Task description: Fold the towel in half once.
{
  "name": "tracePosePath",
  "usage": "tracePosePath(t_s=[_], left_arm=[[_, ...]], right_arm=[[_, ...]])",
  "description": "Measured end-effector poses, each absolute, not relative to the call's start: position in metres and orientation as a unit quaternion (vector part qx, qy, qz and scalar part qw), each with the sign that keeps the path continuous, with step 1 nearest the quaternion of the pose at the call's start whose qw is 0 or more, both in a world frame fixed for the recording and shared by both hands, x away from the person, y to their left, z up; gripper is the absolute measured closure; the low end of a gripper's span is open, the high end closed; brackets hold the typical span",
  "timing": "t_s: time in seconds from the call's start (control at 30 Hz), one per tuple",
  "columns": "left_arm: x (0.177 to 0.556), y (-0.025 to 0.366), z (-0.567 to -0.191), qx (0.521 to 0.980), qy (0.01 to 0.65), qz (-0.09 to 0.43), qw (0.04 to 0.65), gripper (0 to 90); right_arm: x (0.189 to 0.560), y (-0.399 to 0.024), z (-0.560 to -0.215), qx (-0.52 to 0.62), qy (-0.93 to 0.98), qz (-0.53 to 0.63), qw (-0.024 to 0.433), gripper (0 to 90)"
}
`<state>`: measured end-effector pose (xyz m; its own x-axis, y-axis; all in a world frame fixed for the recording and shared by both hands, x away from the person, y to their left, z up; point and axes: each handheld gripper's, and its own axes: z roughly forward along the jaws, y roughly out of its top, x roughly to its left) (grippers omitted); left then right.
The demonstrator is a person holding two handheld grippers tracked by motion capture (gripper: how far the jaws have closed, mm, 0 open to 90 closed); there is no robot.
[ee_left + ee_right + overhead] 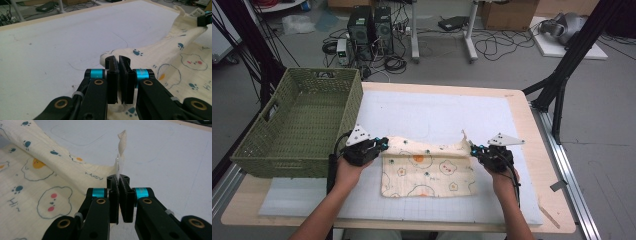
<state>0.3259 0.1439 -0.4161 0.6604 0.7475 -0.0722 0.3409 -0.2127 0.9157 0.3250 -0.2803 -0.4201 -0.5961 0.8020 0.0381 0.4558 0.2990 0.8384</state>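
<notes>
A cream cloth [427, 172] printed with little cartoon animals lies on the white mat [437, 110]. Its far edge is raised and stretched between my two grippers, and the near part lies flat. My left gripper [384, 146] is shut on the cloth's far left corner. In the left gripper view the jaws [118, 61] stand almost together, with the cloth [180, 50] trailing off to the right. My right gripper [472, 148] is shut on the far right corner. In the right gripper view a twisted tip of cloth [121, 140] pokes up above its jaws [119, 180].
A green woven basket [354, 107] stands at the table's left, close to my left hand. The wooden table edge [532, 130] runs along the right of the mat. Computer towers [371, 27] and cables sit on the floor beyond the table.
</notes>
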Motion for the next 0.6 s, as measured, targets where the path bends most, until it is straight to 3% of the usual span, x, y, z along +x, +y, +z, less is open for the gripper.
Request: tracePosePath(t_s=[0.43, 0.5, 0.57, 0.6], left_arm=[[0.304, 0.145, -0.442, 0.776, 0.354, 0.173, 0.492, 82.4], [0.304, 0.146, -0.444, 0.78, 0.357, 0.168, 0.487, 75.2], [0.306, 0.148, -0.442, 0.773, 0.371, 0.164, 0.488, 56.1], [0.308, 0.151, -0.44, 0.767, 0.375, 0.162, 0.495, 51.3]], right_arm=[[0.308, -0.282, -0.439, 0.398, 0.794, 0.42, 0.183, 86.8], [0.307, -0.283, -0.44, 0.4, 0.794, 0.42, 0.181, 85.7], [0.306, -0.284, -0.439, 0.4, 0.793, 0.423, 0.181, 80.7], [0.306, -0.284, -0.438, 0.401, 0.792, 0.425, 0.178, 76.4]])
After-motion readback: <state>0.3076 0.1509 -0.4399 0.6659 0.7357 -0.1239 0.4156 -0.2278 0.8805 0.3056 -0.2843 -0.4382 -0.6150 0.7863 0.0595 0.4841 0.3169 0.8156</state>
